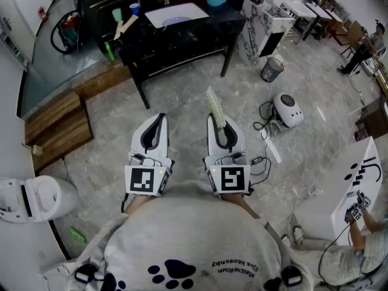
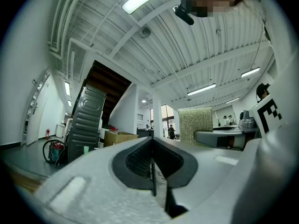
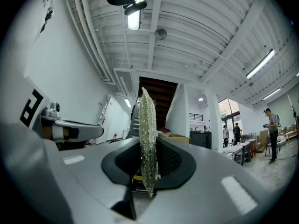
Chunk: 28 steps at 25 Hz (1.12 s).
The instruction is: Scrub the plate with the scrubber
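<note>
Both grippers are held side by side in front of the person's body, over the grey floor, pointing at a black table (image 1: 182, 41) a few steps away. My right gripper (image 1: 216, 125) is shut on a pale green, glittery scrubber (image 1: 214, 105) that sticks out past its tips; the right gripper view shows the scrubber (image 3: 147, 125) edge-on and pinched between the pads. My left gripper (image 1: 157, 121) is shut with nothing in it, its black pads (image 2: 140, 160) pressed together. A pale plate (image 1: 177, 20) seems to lie on a white board (image 1: 194, 9) on the table.
A blue bowl (image 1: 216, 0), a blue cup (image 1: 134, 8) and green items share the table. A wire bin (image 1: 272, 69), a white round machine (image 1: 288, 109) with cables, wooden steps (image 1: 57, 123) and a white unit (image 1: 33, 199) stand around. A person (image 1: 364, 247) works at the lower right.
</note>
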Available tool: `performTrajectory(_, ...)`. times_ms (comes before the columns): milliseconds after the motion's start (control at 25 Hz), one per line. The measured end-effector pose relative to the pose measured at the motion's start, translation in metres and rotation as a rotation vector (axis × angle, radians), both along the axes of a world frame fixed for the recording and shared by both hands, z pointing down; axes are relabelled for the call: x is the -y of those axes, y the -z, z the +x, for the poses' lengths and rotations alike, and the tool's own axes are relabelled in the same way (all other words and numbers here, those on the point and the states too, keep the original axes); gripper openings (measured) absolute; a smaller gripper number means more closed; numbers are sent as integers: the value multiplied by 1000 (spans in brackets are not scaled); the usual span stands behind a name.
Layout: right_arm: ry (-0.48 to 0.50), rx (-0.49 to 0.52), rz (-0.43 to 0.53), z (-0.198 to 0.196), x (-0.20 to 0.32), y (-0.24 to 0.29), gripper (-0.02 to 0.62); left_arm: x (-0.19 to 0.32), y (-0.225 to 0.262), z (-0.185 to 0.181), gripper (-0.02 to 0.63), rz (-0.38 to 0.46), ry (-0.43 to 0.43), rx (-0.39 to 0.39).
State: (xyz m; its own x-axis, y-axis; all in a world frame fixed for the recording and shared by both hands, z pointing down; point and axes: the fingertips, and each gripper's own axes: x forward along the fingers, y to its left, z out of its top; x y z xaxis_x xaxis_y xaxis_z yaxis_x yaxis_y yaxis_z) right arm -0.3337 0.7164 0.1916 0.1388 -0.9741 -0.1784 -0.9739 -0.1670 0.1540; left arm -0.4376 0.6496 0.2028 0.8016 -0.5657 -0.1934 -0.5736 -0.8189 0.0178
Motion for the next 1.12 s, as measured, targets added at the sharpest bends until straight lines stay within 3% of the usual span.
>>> performTrajectory(440, 13, -19, -4, 17, -1, -6, 67, 1, -8, 13, 6, -1, 23, 46)
performTrajectory(800, 3, 51, 3, 41, -6, -15, 69, 21, -23, 18, 5, -33, 63, 79)
performTrajectory(1120, 18, 55, -34, 48, 51, -35, 69, 69, -36, 26, 6, -46, 55, 61)
